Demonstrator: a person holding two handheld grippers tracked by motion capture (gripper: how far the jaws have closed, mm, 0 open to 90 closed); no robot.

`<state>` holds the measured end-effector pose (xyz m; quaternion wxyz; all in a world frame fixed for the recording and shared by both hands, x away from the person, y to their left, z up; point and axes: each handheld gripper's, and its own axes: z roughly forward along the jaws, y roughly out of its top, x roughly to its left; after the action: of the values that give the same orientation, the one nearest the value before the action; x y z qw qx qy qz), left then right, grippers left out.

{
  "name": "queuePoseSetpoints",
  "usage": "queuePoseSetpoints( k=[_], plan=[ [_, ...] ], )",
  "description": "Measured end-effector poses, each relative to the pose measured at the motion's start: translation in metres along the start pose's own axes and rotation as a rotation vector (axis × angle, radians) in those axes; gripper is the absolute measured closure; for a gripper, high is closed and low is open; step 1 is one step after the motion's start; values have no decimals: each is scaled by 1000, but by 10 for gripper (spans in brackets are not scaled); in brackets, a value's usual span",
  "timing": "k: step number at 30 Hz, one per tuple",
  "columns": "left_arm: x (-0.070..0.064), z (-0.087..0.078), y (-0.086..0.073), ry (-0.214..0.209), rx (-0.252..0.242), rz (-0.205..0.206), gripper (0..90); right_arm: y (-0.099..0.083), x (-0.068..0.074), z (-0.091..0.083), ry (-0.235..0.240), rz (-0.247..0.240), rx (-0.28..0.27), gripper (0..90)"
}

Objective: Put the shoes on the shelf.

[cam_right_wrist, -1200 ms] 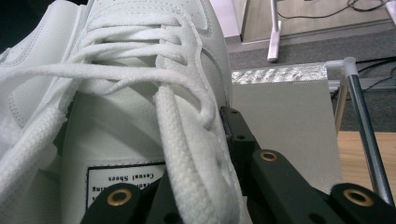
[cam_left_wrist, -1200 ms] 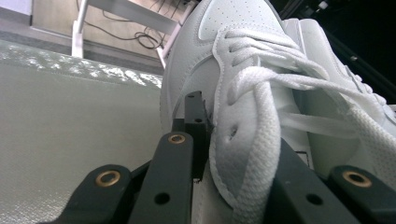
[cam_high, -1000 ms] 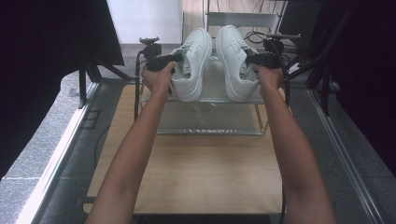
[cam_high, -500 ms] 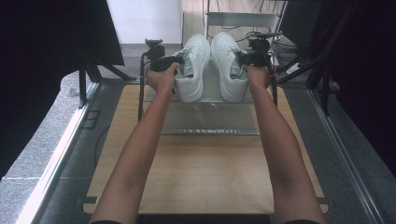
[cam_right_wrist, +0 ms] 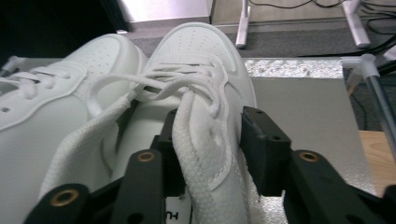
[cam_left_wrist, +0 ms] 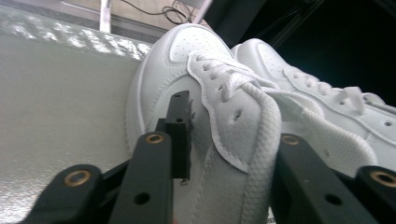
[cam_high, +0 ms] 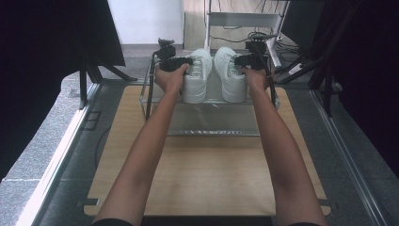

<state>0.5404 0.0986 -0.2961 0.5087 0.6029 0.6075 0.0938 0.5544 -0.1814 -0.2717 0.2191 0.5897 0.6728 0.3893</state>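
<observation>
While both forearms stretch over the wooden table [cam_high: 207, 174], the left gripper [cam_left_wrist: 229, 154] pinches the left shoe [cam_high: 197, 77] collar and the right gripper [cam_right_wrist: 210, 154] clamps the right shoe [cam_high: 230, 75] collar, seemingly resting on the far metal rack [cam_high: 211, 125].

Left shoe's [cam_left_wrist: 219, 140] heel cut off

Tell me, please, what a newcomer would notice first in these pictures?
A pair of white leather lace-up sneakers sits side by side on the metal rack's top shelf at the wooden table's far end. Each shoe's collar lies between jaws: the left gripper on one, the right gripper on the other.
</observation>
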Motion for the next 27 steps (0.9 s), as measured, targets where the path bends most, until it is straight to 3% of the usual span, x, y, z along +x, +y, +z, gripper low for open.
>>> queuePoseSetpoints(
  k=[3,5,11,14,21,27],
  plan=[
    [1,-2,-1,-8,5,2,644,-2,-3,-6,57,25,-37,524],
    [1,-6,-2,-45,-15,9,580,-3,-6,-13,95,44,-78,490],
    [-1,-32,5,-87,-64,41,603,-3,-18,-40,208,51,-175,456],
    [0,-45,4,-95,-73,48,633,-5,-25,-53,257,36,-185,466],
    [10,-74,-12,-105,-73,64,681,-22,-35,-75,247,-44,-176,550],
    [14,-87,-30,-76,2,197,811,-40,-42,-85,215,-123,-144,697]
  ],
)
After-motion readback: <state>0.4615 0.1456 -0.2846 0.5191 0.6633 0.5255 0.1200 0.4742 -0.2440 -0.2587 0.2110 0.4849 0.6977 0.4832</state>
